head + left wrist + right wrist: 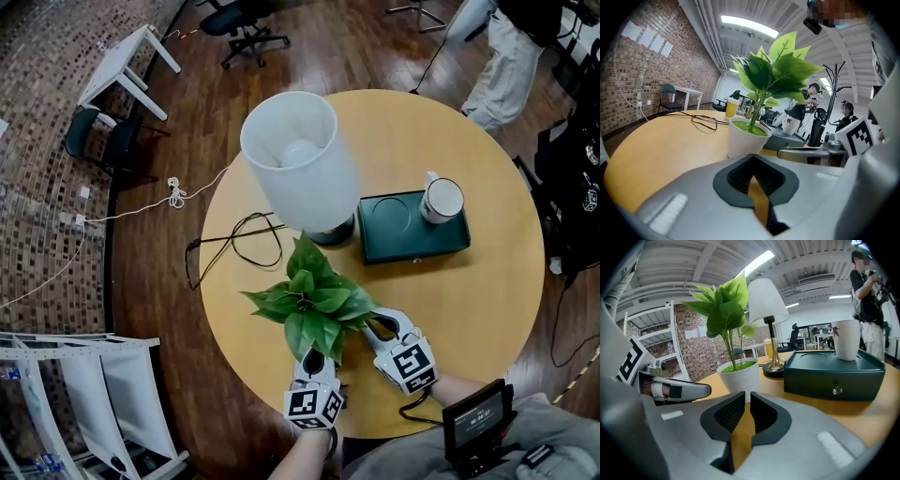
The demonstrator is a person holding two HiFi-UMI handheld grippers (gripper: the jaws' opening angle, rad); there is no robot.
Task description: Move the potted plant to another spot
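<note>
The task item is one artificial-looking potted plant (305, 300). It has broad, glossy green leaves on thin stems, set in a plain white round pot (745, 138). The pot is filled to the rim with a flat, bright green surface, and the stems rise out of it.

The plant stands upright on the round light-wood table (469, 309), near the person's edge. It is in front of the lamp base and just beyond both grippers.

Item count on the table:
- One table lamp with a white shade and brass-coloured stem (300, 155).
- One dark green rectangular box (403, 246) with a small knob on its front.
- One white mug (442, 200), standing on the right part of the box lid. Its inside looks empty, though the view is too small to confirm.
- One loose black cable (253, 239).

Left gripper (314, 359): the fingers are closed tip to tip and hold nothing. The pot is just ahead of them and apart from them.

Right gripper (380, 328): the fingers are almost together, with only a thin slit between them, and hold nothing. The pot is just ahead and to the left.
</note>
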